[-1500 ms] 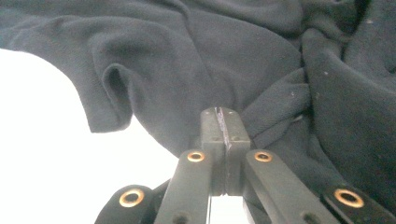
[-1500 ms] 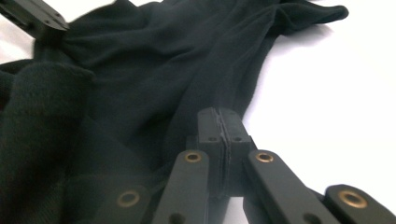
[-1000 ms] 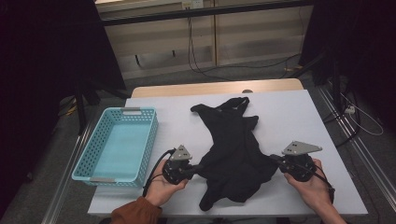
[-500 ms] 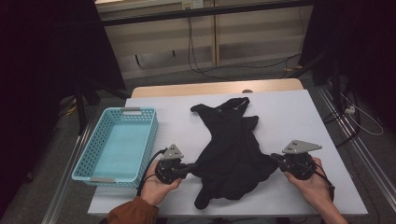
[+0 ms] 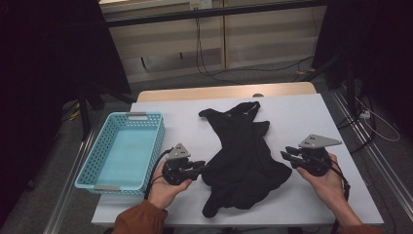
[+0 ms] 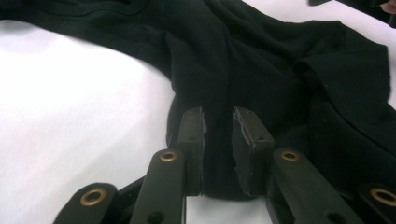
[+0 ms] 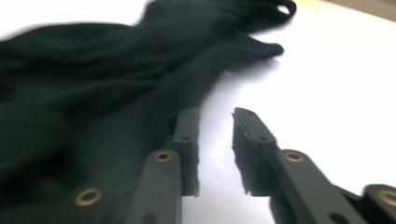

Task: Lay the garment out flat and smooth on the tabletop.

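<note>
A black garment (image 5: 243, 156) lies crumpled in the middle of the white table (image 5: 311, 117). My left gripper (image 5: 202, 168) sits at its left edge, held low by a hand in an orange sleeve. In the left gripper view, its jaws (image 6: 218, 112) have just been opening and stand slightly apart, with a fold of the garment (image 6: 280, 60) loose between them. My right gripper (image 5: 285, 153) is at the garment's right edge. Its jaws (image 7: 215, 112) have also just been opening, with bare table between them and the cloth (image 7: 93, 70) beside the left jaw.
A light blue perforated basket (image 5: 158, 141) stands empty at the table's left side. A wooden strip runs along the table's far edge. Beyond are cabinets, cables on the floor and dark stands. White tabletop lies to the right of the garment.
Both grippers' jaws have parted from shut to slightly apart. The garment's lower tail has shifted a little to the left. Both hands stay nearly where they were.
</note>
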The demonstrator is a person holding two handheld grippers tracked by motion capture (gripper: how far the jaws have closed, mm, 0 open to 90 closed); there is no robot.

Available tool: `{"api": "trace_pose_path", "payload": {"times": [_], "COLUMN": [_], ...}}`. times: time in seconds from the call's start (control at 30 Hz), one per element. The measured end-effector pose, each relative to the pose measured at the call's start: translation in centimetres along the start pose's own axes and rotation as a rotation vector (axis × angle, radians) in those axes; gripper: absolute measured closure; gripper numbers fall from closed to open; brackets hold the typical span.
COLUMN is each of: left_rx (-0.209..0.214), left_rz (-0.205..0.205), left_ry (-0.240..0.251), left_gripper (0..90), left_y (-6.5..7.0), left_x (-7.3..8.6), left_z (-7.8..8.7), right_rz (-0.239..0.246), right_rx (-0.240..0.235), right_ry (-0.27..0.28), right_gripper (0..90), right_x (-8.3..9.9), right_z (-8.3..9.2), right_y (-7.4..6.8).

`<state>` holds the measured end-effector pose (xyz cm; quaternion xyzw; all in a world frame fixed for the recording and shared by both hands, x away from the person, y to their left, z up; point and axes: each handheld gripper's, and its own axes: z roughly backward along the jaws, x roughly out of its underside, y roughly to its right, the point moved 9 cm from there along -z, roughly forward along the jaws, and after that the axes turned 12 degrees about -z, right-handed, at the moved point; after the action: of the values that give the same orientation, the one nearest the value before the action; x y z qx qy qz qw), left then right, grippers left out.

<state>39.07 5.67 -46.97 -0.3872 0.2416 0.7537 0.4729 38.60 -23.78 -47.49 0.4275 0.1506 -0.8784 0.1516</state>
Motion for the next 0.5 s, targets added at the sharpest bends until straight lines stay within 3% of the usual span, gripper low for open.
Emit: {"api": "trace_pose_path", "payload": {"times": [0.07, 0.2, 0.27, 0.37, 0.5], "left_rx": [-0.002, -0.014, -0.010, 0.002, 0.003], "left_rz": [-0.008, -0.017, -0.021, -0.042, -0.055], "left_ry": [-0.024, -0.074, -0.096, -0.115, -0.128], "left_gripper": [75.4, 74.8, 73.1, 72.5, 71.0], "left_y": [-0.4, -1.0, -0.9, -0.4, -0.2], "left_x": [0.0, 0.6, 1.2, 1.7, 2.2], "left_z": [-1.0, -2.9, -3.6, -3.8, -4.0], "right_rz": [0.015, 0.011, 0.007, 0.042, 0.084], "right_rx": [0.028, 0.019, -0.004, -0.038, -0.045], "right_ry": [-0.042, -0.110, -0.116, -0.113, -0.135], "right_gripper": [76.2, 74.4, 70.5, 66.5, 61.7], "right_x": [0.3, 0.8, 0.8, 0.6, 0.9], "right_z": [-1.4, -4.0, -4.7, -5.3, -6.1], "right_y": [0.6, 0.7, 0.1, -1.3, -2.5]}}
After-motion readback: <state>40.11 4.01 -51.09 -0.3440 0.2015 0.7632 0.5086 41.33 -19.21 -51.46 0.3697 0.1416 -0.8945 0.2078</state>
